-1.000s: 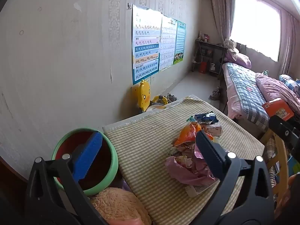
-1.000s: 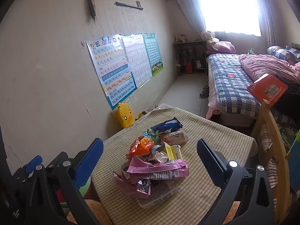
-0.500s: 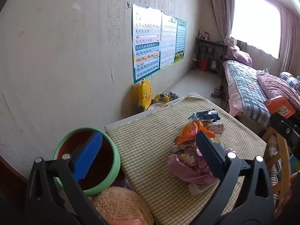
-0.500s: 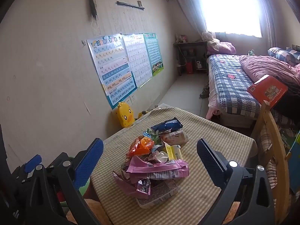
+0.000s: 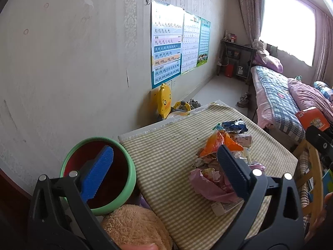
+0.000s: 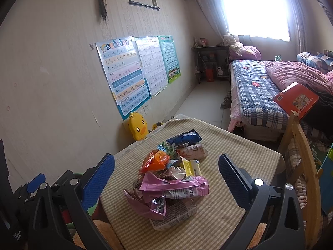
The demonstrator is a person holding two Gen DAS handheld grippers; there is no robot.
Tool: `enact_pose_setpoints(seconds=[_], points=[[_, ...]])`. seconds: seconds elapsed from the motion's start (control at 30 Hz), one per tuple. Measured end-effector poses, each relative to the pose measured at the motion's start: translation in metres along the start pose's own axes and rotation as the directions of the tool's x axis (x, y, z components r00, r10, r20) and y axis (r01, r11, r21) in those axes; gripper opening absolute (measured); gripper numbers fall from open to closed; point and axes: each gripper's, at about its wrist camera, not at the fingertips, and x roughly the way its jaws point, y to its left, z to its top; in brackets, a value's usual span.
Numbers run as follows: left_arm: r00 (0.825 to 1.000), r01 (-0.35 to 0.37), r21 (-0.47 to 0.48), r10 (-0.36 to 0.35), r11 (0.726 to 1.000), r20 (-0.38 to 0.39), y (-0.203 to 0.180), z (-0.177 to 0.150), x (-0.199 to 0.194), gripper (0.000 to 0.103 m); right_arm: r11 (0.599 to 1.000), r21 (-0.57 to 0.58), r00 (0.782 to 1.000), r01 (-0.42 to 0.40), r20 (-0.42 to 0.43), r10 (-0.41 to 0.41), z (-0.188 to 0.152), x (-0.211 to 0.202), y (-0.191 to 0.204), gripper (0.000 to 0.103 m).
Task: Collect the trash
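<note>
A heap of snack wrappers (image 6: 172, 175) lies on a small table with a checked cloth (image 6: 239, 145): pink, orange, dark blue and yellow packets. In the left wrist view the same heap of wrappers (image 5: 220, 166) sits right of centre on the checked cloth (image 5: 166, 156). A green-rimmed bin with a red inside (image 5: 100, 175) stands at the table's left edge. My left gripper (image 5: 164, 162) is open, above the table's near left part, holding nothing. My right gripper (image 6: 166, 170) is open, with the heap between and beyond its fingers, not touching it.
A fluffy tan cushion (image 5: 135, 227) lies below the bin. A yellow duck toy (image 6: 138, 129) leans on the wall under the posters (image 6: 124, 77). A wooden chair (image 6: 301, 158) stands right of the table, and a bed (image 6: 260, 91) lies beyond.
The left gripper's view has drifted slightly back and left, so bin and heap sit a little farther right. The right gripper's view is almost unchanged. Both grippers stay open.
</note>
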Motion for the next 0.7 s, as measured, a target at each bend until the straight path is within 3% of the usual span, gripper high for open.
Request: enact_pose_setpoints(seconds=[0.7], points=[[1.0, -0.011, 0.0, 0.011, 1.0, -0.021, 0.0021, -0.0021, 0.0038, 0.098, 1.0, 0.006, 1.0, 0.0, -0.008, 0.0, -0.0042, 0.0032, -0.0045, 0.096]])
